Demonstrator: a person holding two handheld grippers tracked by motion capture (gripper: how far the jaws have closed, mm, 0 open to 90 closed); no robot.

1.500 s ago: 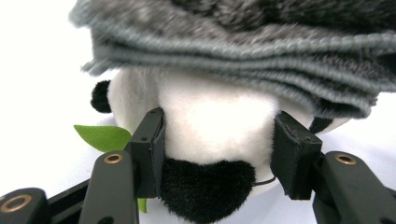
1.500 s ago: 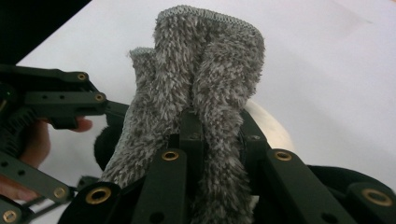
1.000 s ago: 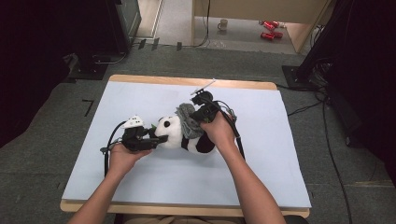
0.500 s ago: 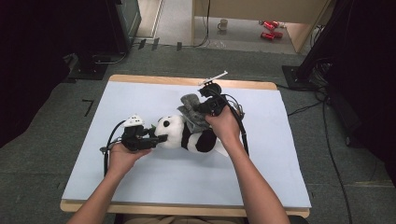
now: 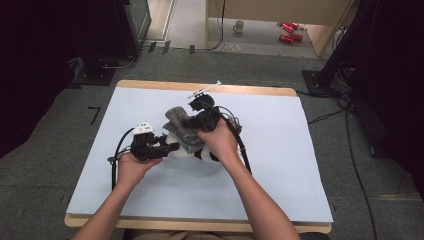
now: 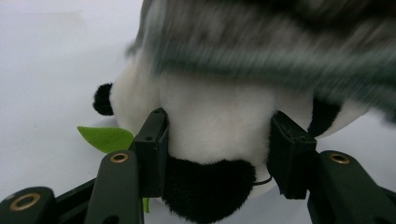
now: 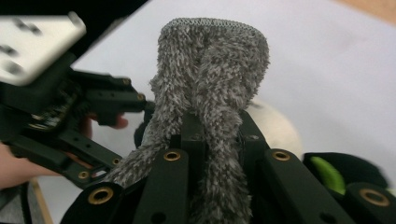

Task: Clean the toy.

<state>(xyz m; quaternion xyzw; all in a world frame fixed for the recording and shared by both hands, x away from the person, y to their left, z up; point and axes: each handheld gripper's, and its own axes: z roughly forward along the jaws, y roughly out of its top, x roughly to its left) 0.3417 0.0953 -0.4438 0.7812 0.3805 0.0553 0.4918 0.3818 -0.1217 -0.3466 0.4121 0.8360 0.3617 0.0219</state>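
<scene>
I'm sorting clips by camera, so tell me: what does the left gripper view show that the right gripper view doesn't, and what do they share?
The left gripper view alone shows the left gripper with its fingers pressed on either side of the panda's white head, a black ear and a green leaf.

The right gripper view alone shows the right gripper shut on the grey furry cloth, with the woven edge at its top, and part of a hand.

Both share the plush panda, the grey cloth and the pale blue table cover.
</scene>
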